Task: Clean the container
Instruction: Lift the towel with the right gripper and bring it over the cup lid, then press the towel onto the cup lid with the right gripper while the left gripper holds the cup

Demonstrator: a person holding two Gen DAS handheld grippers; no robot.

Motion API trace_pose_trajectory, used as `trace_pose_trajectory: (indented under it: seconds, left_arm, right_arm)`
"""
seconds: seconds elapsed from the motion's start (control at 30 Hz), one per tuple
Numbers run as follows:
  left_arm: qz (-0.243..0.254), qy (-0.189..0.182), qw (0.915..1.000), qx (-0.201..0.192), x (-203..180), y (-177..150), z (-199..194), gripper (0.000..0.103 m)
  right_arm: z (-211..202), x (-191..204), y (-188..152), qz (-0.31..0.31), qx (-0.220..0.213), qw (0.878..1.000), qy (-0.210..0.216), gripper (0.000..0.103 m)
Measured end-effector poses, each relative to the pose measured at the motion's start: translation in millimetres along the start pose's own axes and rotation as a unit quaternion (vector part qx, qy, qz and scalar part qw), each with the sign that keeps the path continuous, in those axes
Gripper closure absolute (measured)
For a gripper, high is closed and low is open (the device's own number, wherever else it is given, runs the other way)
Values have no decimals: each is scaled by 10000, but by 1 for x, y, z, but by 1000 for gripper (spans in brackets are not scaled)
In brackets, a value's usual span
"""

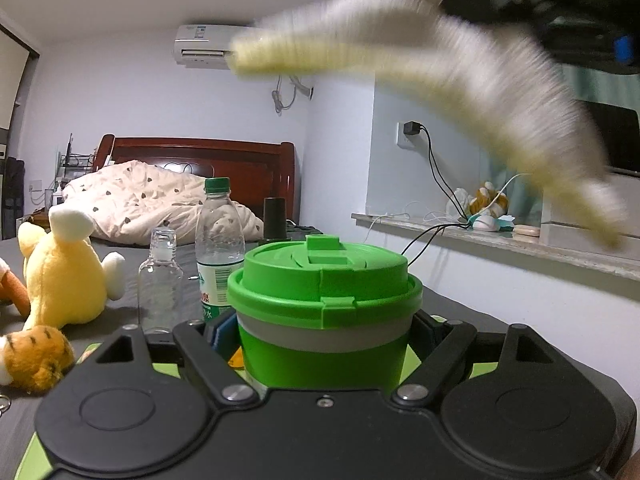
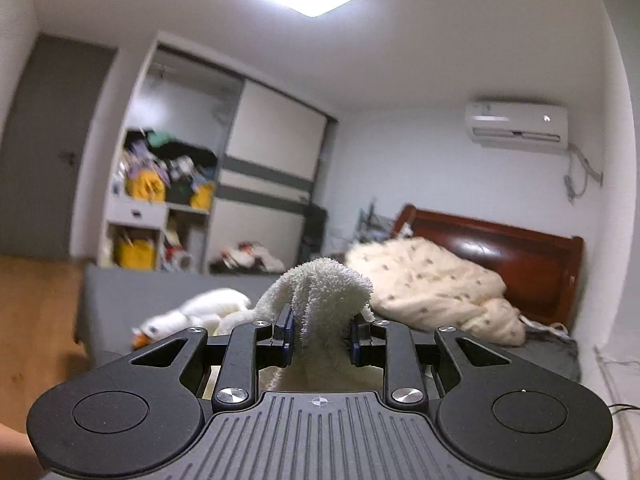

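While the left gripper (image 1: 324, 344) clamps the green lidded cup (image 1: 325, 312) upright, the right gripper (image 2: 322, 338), above it, pinches a blurred white towel (image 2: 320, 296)

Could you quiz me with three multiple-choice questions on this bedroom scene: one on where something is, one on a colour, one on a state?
1. Where is the fluffy cream terry towel?
A. Pinched in the right gripper
B. Spread on the bed
C. Draped over a bottle

2. What colour is the lidded plastic cup in the left gripper?
A. Red
B. Green
C. Blue

3. What is the state of the cup's lid?
A. Lying beside the cup
B. Missing
C. Seated on the cup

Answers: A, the right jaws pinch the towel; B, body and lid are bright green; C, the lid sits on the rim.
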State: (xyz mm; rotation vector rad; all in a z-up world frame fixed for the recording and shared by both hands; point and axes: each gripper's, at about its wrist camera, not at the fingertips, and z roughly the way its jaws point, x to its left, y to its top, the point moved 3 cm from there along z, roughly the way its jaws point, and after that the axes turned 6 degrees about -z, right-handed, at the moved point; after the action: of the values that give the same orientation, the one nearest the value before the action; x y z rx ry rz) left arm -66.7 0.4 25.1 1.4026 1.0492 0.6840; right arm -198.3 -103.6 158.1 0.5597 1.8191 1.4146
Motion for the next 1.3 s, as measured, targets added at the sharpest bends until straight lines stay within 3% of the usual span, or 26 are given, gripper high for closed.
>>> trace_pose_trajectory:
  seconds: [0.13,0.23,0.5,0.6,0.8,1.3]
  left_arm:
    - [-46,11,10000,8,1,0,0,23]
    - [-64,18,10000,12,0,0,-1,23]
    - [7,31,10000,20,-5,0,-3,23]
    - [-22,49,10000,23,-6,-1,-4,23]
    - [-18,13,10000,9,-6,0,-3,23]
    - [262,11,9997,-34,-16,-3,-3,23]
  right_arm:
    - [33,-12,-15,-276,448,9971,-541,77]
    - [53,-13,-31,-344,645,9952,-657,77]
    - [87,25,-68,-548,978,9937,69,77]
    - [92,35,-72,-397,1168,9912,471,77]
    - [99,24,-66,0,1256,9890,787,77]
    - [133,13,-63,-148,1344,9872,847,77]
